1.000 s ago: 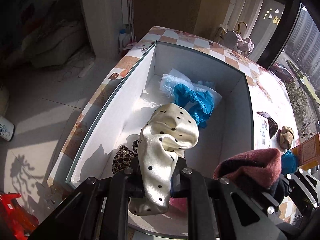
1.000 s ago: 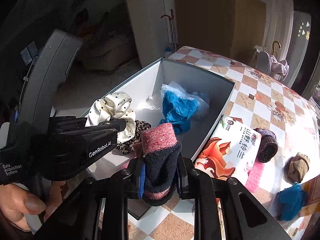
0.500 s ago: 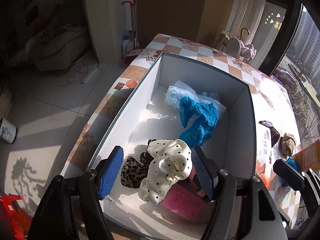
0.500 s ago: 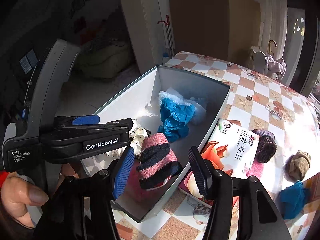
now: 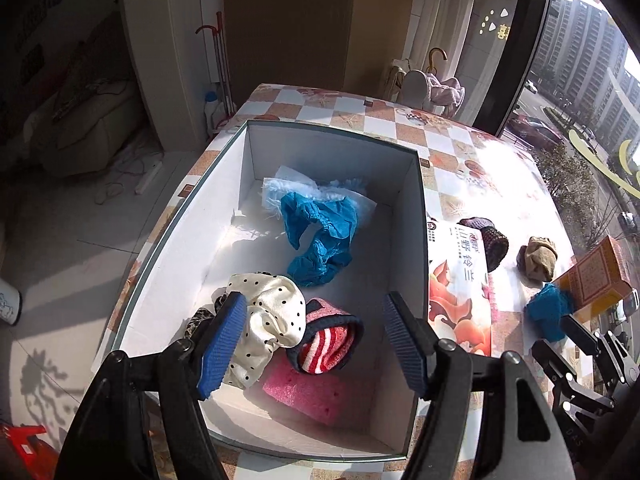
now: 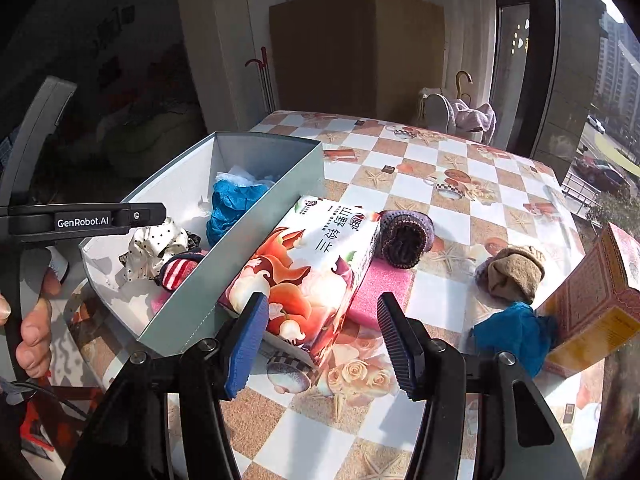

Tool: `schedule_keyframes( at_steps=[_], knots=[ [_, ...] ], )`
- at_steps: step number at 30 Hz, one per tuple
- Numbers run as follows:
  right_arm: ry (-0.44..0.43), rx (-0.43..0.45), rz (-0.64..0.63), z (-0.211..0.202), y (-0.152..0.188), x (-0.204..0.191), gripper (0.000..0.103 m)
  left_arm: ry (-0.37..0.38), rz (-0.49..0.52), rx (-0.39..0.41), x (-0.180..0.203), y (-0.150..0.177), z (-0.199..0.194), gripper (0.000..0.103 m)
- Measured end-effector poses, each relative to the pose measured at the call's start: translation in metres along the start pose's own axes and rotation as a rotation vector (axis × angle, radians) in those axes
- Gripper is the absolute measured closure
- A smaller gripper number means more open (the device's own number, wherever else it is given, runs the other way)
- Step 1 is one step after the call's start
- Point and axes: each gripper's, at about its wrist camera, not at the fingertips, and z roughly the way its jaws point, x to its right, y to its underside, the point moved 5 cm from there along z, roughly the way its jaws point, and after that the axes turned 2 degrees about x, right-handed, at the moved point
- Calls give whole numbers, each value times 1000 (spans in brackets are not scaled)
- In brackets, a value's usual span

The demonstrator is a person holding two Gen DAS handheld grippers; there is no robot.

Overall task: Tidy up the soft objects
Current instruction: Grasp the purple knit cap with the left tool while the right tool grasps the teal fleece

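The soft things are split between two places. In the white box (image 5: 256, 168) lie a polka-dot scrunchie (image 5: 266, 320), a rolled red striped sock (image 5: 328, 340), a pink sponge (image 5: 316, 394), a leopard scrunchie (image 5: 198, 320) and a blue shower cap (image 5: 320, 240) on a clear bag. The polka-dot scrunchie sits just beyond the left hand-held gripper (image 5: 316, 340), against its left finger, and the sock lies between the fingers but below them, touching neither. That gripper stands released and empty above the near end of the box.

The right hand-held gripper (image 6: 320, 344) is also released, with nothing in it, and hangs over the desk (image 6: 460, 216) beside the box. Directly ahead of its fingers lies a tissue pack (image 6: 312, 268), with a second pink sponge (image 6: 384, 284) tucked against it on the right. Farther ahead sits a dark knitted roll (image 6: 404, 236); to the right are a tan sock bundle (image 6: 516, 272) and, nearer, a blue cloth (image 6: 516, 332) leaning on an orange carton (image 6: 592, 300).

The step in hand looks like fetching the next loose piece. The blue cloth seems the easiest reach for the right gripper. It would do well to come down over the middle of the bunch, close on the thick part so no tail drags, and keep clear of the carton, which could be knocked over. The left gripper should lift away from the box first, so the two do not collide over it.
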Motion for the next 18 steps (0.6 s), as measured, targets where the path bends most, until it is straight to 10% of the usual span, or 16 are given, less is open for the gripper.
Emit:
schedule_keyframes(
  at_steps=[7,18],
  knots=[
    [193,-65,104,20,19,99,45,85,117,9,67,-7,-5,29],
    [268,-203,107,68,35,128,45,145,208,-66,159,-25,29,29]
  ],
)
